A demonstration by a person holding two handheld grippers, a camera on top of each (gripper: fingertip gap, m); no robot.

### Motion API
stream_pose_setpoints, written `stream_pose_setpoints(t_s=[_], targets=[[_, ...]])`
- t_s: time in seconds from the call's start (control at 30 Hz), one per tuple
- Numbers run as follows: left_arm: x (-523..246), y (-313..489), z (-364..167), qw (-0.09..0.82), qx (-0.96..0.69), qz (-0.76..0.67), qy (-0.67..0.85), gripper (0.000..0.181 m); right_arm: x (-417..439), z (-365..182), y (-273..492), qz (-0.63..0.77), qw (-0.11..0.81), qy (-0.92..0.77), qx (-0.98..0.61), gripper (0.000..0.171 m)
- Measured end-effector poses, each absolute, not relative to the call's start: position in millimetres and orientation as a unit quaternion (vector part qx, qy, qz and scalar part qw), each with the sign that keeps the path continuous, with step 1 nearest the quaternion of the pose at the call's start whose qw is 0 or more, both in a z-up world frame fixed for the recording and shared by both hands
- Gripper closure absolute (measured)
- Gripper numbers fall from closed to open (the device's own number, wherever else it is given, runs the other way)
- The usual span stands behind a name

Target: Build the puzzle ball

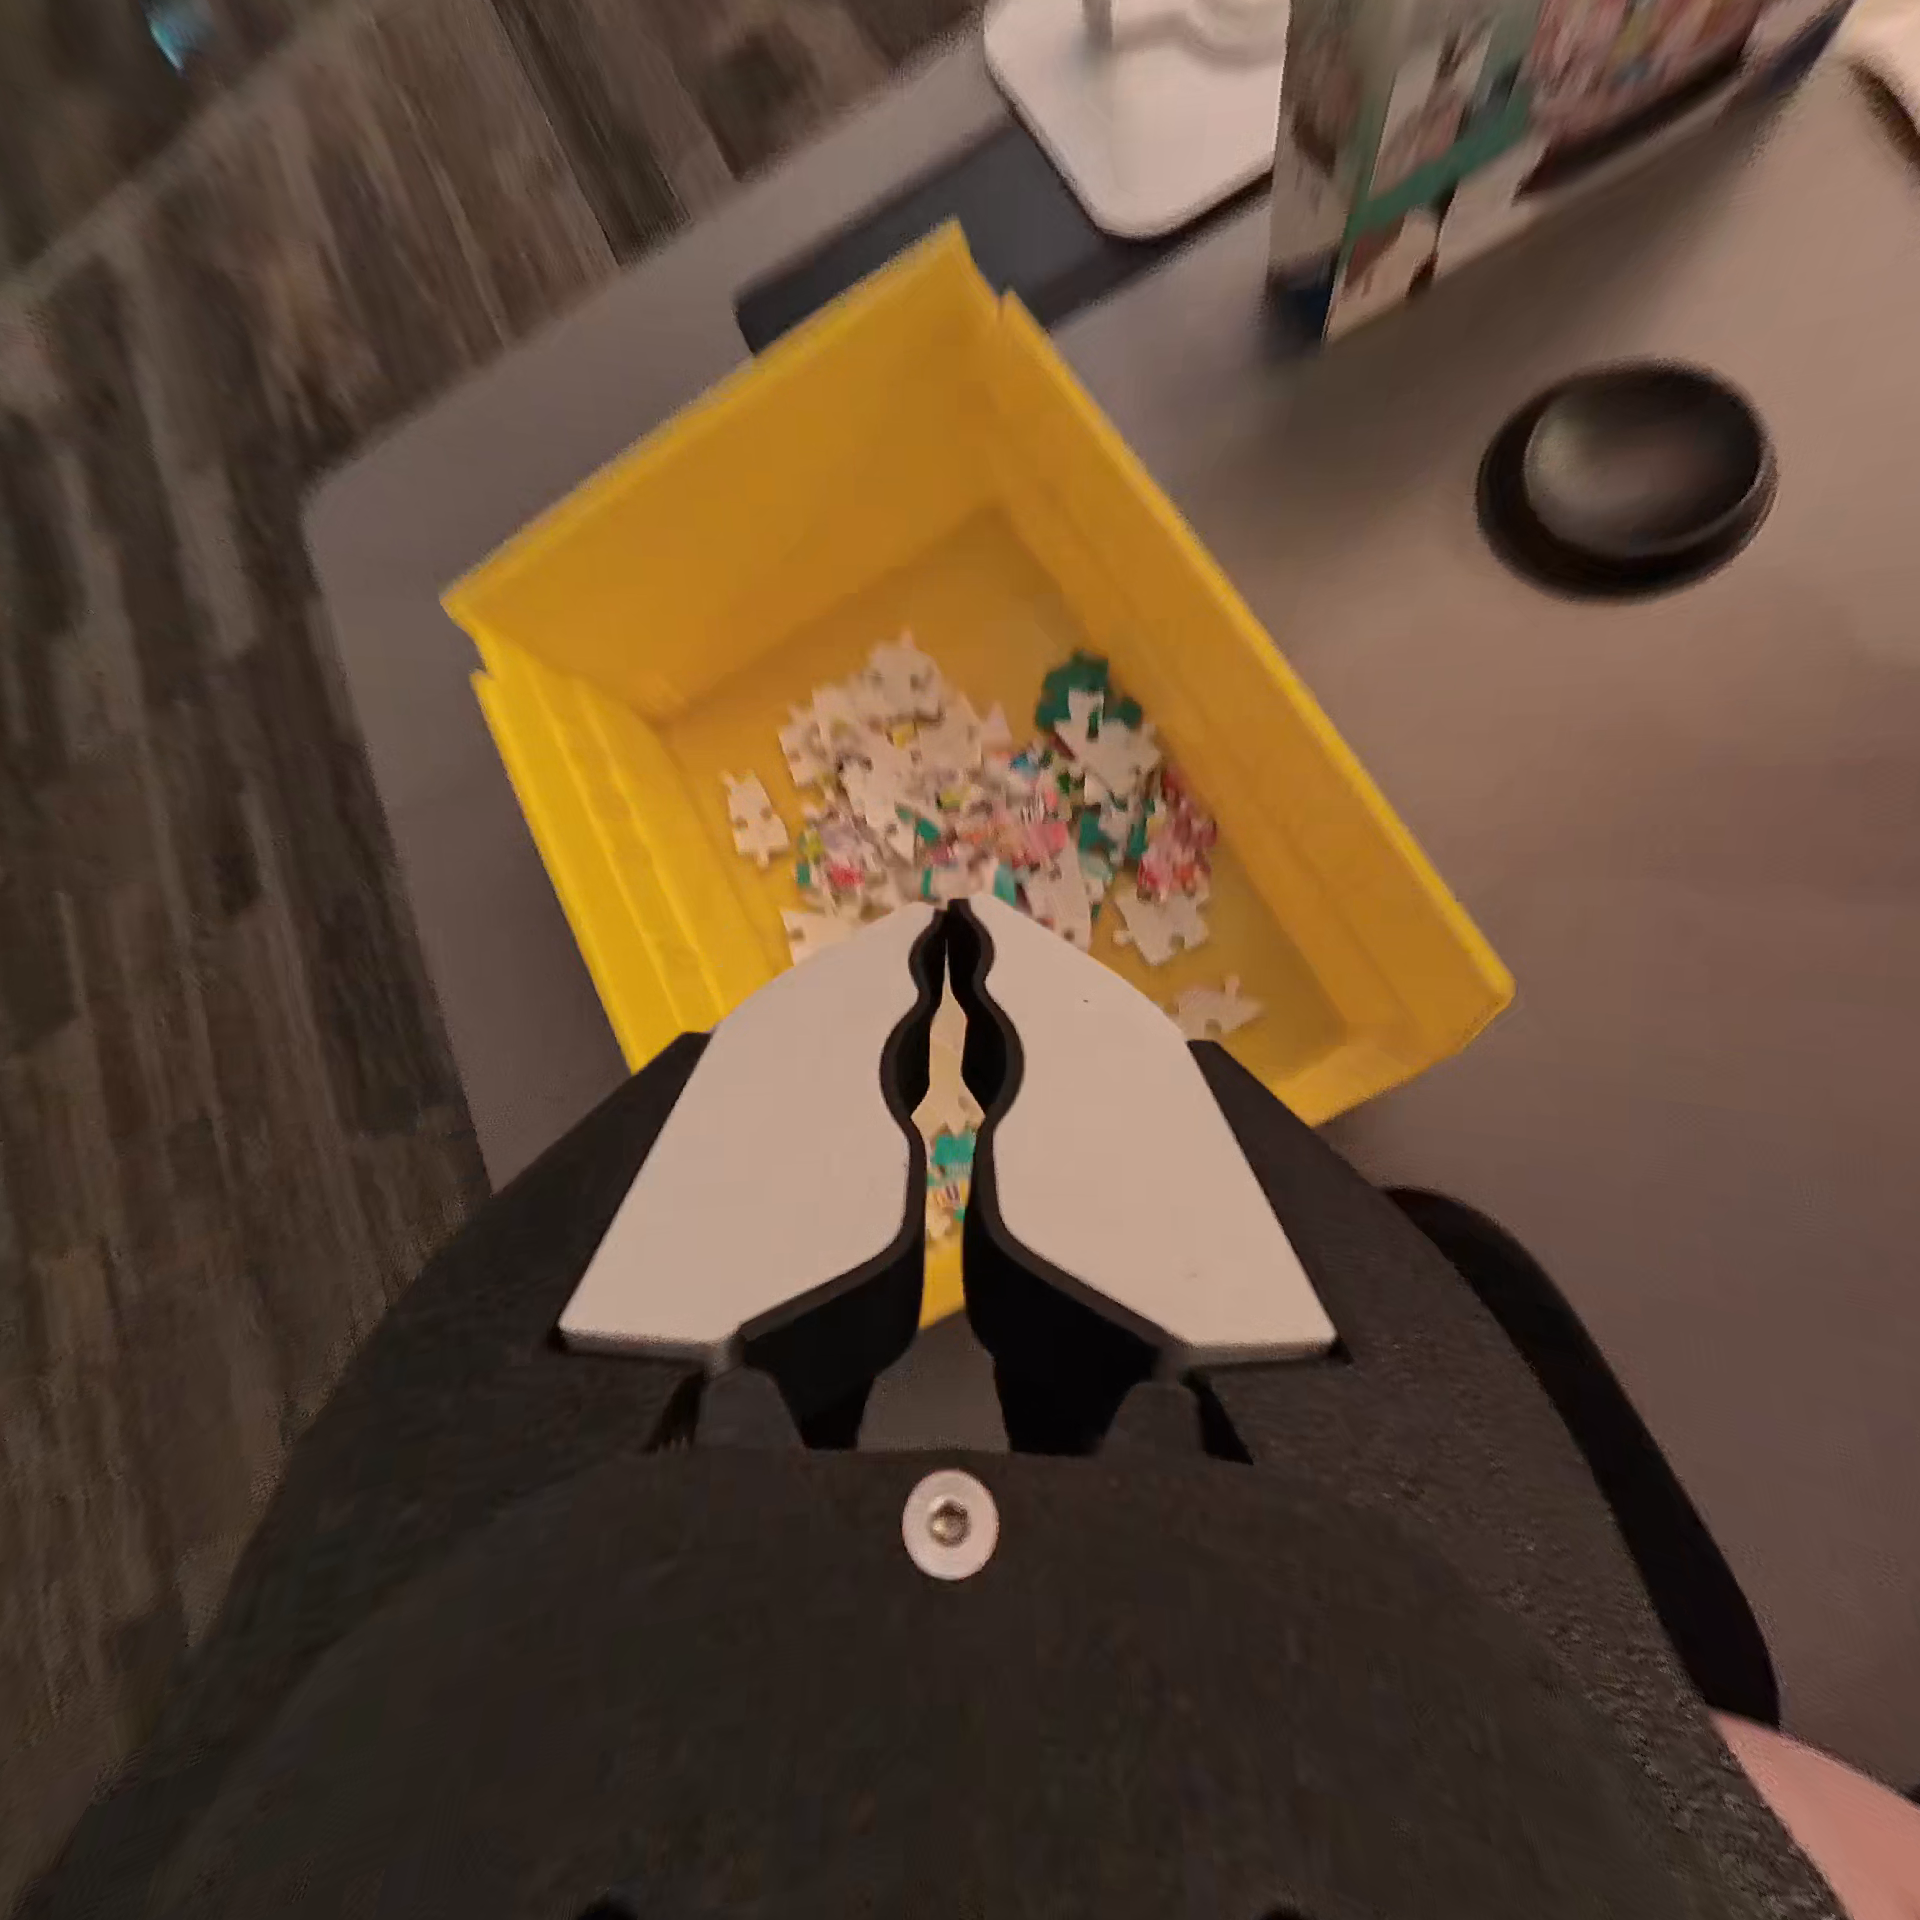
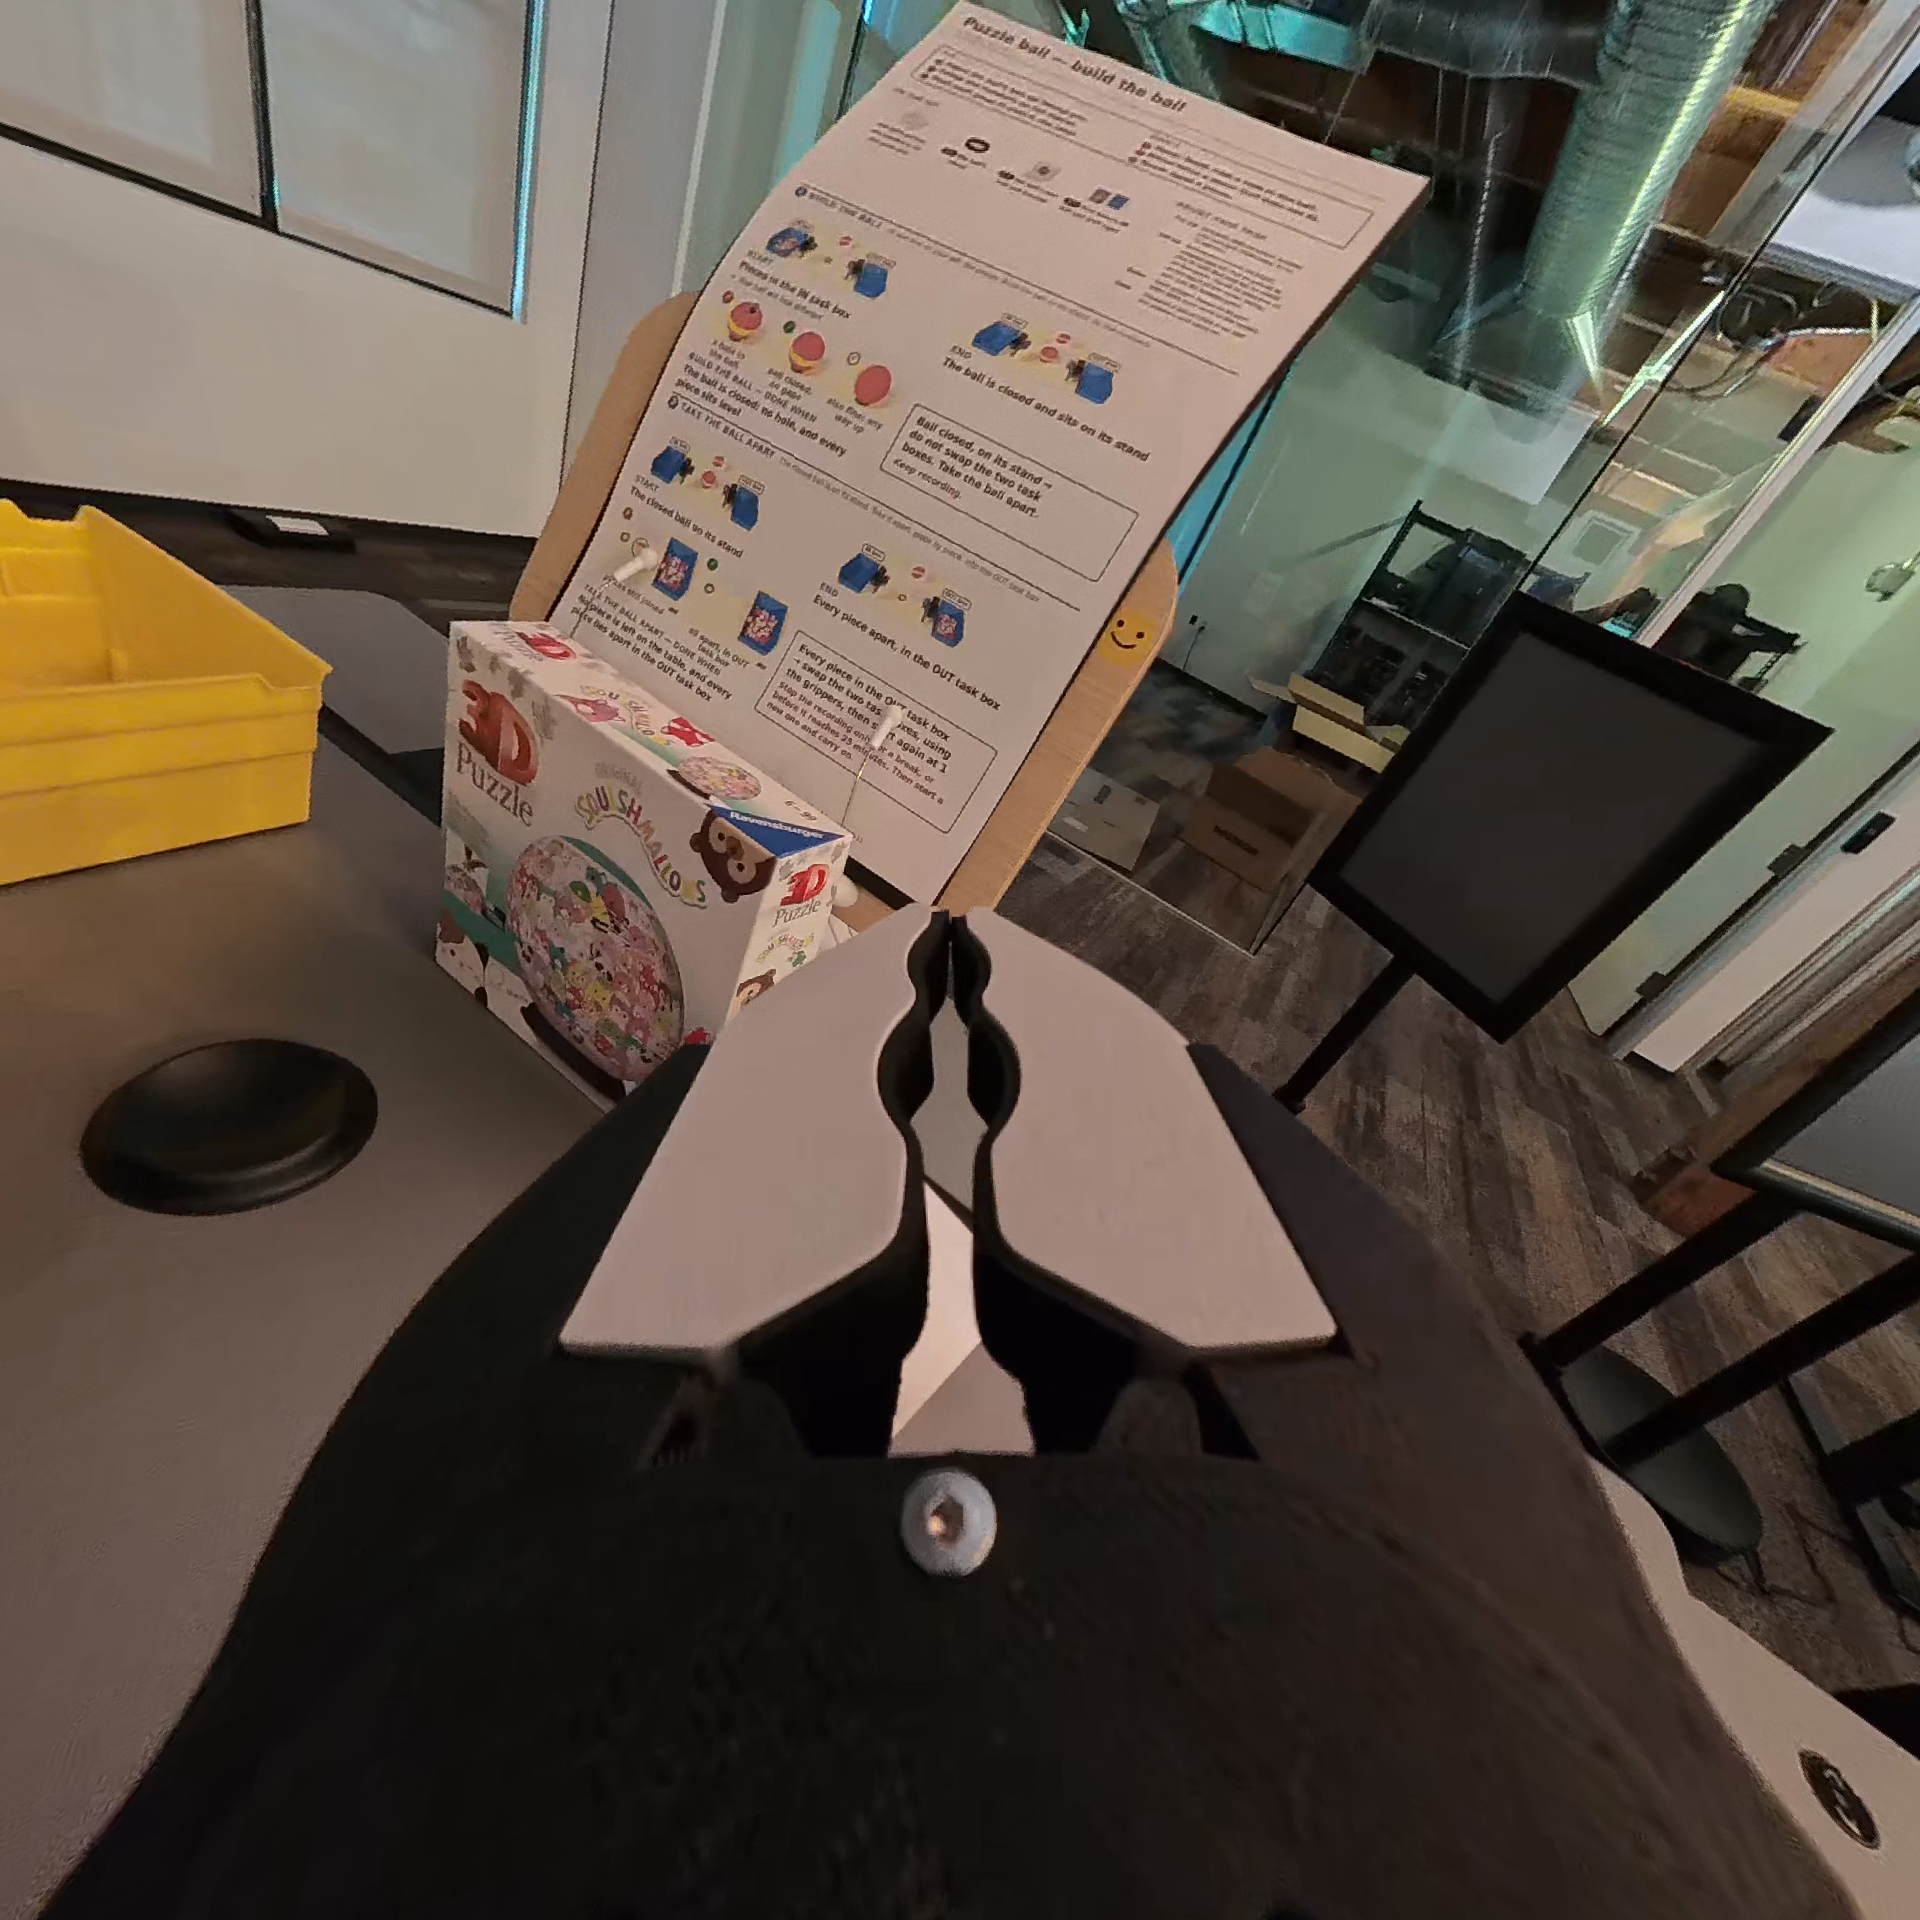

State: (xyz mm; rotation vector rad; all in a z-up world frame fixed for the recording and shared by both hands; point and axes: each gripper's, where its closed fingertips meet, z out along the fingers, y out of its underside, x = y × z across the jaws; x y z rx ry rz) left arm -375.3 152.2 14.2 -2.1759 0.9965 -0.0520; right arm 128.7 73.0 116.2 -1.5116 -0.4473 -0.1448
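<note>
The right gripper [image 2: 950,920] is seen from behind, held over the edge of a grey table [image 2: 312,1299]. Its two grey fingers [image 2: 769,1143] are closed tip to tip, and nothing is held between them. Past the tips, a puzzle box [image 2: 613,862] is stood on the table, with a picture of a ball on its front. Behind the box, a big printed sheet [image 2: 987,416] is propped up on brown cardboard [image 2: 1091,727]. A yellow bin [image 2: 145,717] is set at the far left of the table. A round black cap [image 2: 229,1127] is sunk into the tabletop. A dark screen [image 2: 1558,810] on a stand is seen to the right, over the wooden floor [image 2: 1455,1122].
</note>
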Motion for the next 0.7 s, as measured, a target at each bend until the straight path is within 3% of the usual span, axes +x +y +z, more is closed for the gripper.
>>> stream_pose_setpoints(t_s=[0.13,0.5,0.7], targets=[[-400,165,-24,0.282,-0.888,0.016,0.364,0.181,126,111,74,-0.063,0.695,-0.203,-0.687,0.167],[-400,175,-32,0.274,-0.89,0.023,0.364,0.181,113,94,84,-0.063,0.684,-0.212,-0.695,0.147],[-387,165,-52,0.212,-0.892,0.009,0.399,0.181,119,89,86,-0.051,0.69,-0.2,-0.694,0.145]])
